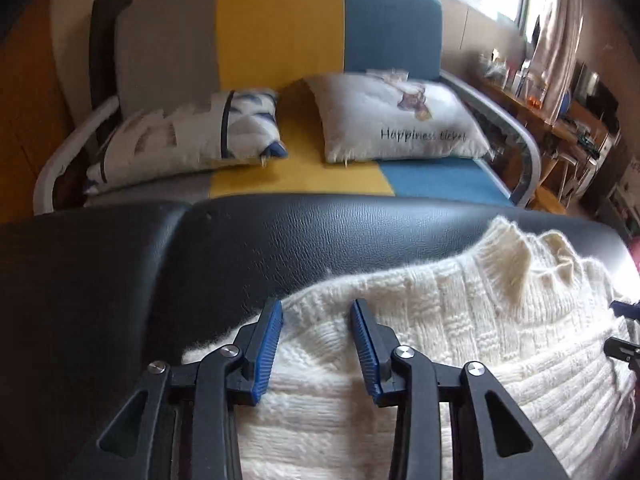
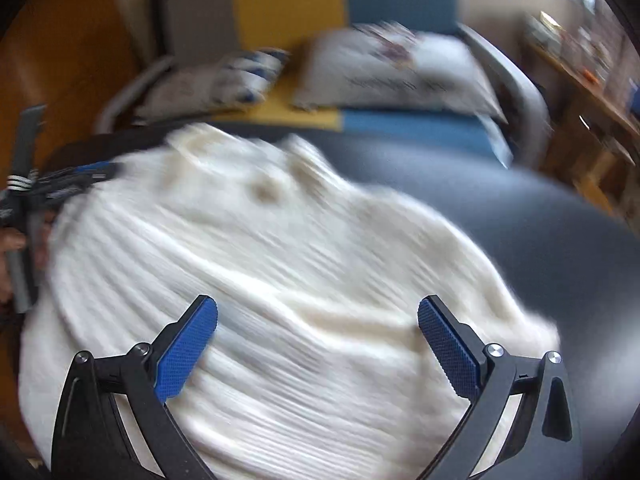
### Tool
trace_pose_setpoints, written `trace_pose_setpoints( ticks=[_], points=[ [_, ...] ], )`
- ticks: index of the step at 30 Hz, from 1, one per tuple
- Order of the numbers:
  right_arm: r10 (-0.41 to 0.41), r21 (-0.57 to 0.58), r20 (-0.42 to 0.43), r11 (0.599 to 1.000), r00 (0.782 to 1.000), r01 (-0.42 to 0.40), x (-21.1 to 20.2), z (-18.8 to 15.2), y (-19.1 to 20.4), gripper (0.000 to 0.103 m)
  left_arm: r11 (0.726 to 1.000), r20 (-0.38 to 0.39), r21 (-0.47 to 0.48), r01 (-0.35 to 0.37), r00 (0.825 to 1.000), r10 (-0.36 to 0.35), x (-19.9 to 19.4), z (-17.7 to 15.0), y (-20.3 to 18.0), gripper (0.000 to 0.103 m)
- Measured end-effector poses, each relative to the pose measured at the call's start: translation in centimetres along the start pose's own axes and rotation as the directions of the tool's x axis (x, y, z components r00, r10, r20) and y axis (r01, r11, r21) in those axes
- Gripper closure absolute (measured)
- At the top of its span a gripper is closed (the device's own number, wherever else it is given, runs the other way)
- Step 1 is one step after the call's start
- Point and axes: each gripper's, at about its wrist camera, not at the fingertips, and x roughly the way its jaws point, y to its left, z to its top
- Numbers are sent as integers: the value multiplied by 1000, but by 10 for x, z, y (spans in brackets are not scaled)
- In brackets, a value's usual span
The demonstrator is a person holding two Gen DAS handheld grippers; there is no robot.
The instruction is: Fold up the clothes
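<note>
— How many garments do you count on there?

— Just one: a cream knit sweater (image 1: 460, 340), lying on the black padded bench (image 1: 200, 248), toward its right half as the left gripper's camera sees it. Behind it there is one striped sofa (image 1: 280, 40) in grey, yellow and blue, with two cushions on the seat, a patterned cushion (image 1: 192, 136) and a lettered cushion (image 1: 400, 120).

— And the grippers?

— Two. The left gripper (image 1: 316, 344) tilts down over the near left edge of the sweater, its blue pads (image 1: 266, 352) partly apart with knit between them; I cannot tell whether they pinch it. The right gripper (image 2: 318, 348) also tilts down above the sweater's middle, fingers spread wide, nothing grasped.

— That view is blurred, isn't it?

— Yes, smeared. At its left edge you can still make out the other gripper at the sweater's side.
</note>
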Motion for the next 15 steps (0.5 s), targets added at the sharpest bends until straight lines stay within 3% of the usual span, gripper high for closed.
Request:
trace_pose_setpoints(
  ticks=[3,8,10,13,15],
  points=[
    [27,47,48,999,998,-29,-10,-4,-15,1,1000,5,-1,-5,1000,5,-8,-2,-3,66],
    [13,56,118,998,993,-20,-50,-14,-21,1,999,80,35,27,996,-30,-42,-20,-2,66],
    [30,73,127,997,991,-40,-61,-23,-25,1,999,67,50,15,998,-19,-39,-25,-2,66],
    [3,79,107,997,994,-12,-61,-30,-33,1,998,40,58,-5,999,3,-28,-30,-3,66],
    [-38,126,36,992,999,33,-44,-33,-46,1,999,47,50,-3,999,0,-30,-31,-3,66]
  ],
)
